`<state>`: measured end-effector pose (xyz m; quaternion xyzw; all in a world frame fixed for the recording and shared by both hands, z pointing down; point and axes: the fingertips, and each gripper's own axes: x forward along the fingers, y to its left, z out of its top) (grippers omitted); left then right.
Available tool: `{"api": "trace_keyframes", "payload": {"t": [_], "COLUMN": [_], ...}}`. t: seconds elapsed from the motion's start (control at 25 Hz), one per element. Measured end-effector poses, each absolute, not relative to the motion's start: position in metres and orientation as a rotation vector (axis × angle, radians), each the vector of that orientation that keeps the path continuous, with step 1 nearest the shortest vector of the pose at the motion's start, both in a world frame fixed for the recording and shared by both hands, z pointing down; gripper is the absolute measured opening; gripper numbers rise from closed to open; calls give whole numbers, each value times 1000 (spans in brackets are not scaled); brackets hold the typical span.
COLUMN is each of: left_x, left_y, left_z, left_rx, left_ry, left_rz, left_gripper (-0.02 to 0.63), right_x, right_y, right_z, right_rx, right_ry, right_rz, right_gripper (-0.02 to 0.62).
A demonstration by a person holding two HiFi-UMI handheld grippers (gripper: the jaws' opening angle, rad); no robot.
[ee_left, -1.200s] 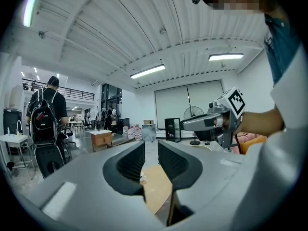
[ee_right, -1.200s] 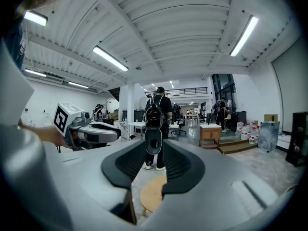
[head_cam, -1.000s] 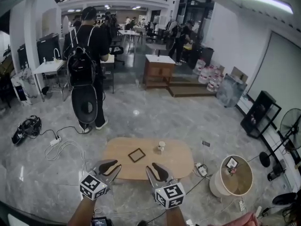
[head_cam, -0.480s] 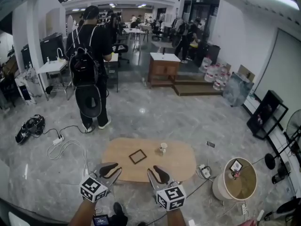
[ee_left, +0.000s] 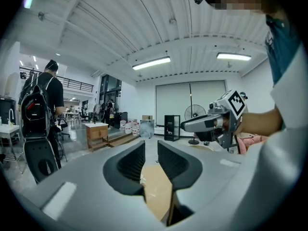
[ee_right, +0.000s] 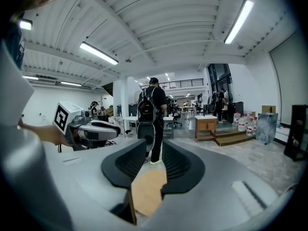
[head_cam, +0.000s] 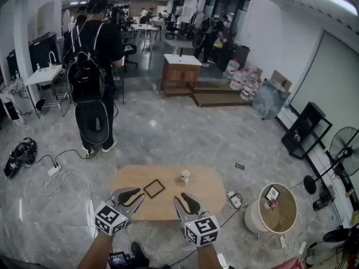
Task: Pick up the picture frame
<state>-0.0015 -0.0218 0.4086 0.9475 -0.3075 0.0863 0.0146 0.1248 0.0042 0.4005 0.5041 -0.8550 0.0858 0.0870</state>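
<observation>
A small dark square picture frame [head_cam: 153, 188] lies flat on the low oval wooden table [head_cam: 207, 192], left of a small pale cup [head_cam: 184, 176]. My left gripper [head_cam: 139, 194] hovers at the table's near edge, just short of the frame and to its left. My right gripper [head_cam: 182, 197] hovers beside it, to the frame's right. In the left gripper view the left gripper [ee_left: 151, 148] shows a narrow gap with only tabletop [ee_left: 156, 189] behind it. In the right gripper view the right gripper [ee_right: 154, 146] also holds nothing. The frame is hidden in both gripper views.
A person with a black backpack [head_cam: 87, 72] stands on the marble floor beyond the table. Cables and a power strip [head_cam: 56, 170] lie at the left. A round side table [head_cam: 280, 209] stands at the right, with a black shelf [head_cam: 300, 130] and a fan [head_cam: 345, 144] beyond.
The head view has shifted, so the table, frame and person sit further left and a little nearer. Both grippers keep the same pose over the near table edge.
</observation>
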Motion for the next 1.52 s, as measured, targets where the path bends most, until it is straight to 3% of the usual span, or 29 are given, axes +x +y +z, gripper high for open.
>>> {"api": "trace_keyframes", "payload": {"t": [0.48,1.0,1.52], "left_x": [-23,-76,-37], "left_y": [-122,-175,-221], "left_z": [413,426,458], "left_rx": [2974,2857,2679], "left_ry": [-804,-991,-1261], "left_rz": [136,106,220], "left_gripper": [78,77,77], "right_x": [110,64,115], "right_y": [-75,-145,-222], "right_z": [397,403,441], "right_rx": [1623,1432,1168], "right_ry": [-2383,-2442,-2590], "right_rz": [230,229,318], "right_gripper": [87,87,87]}}
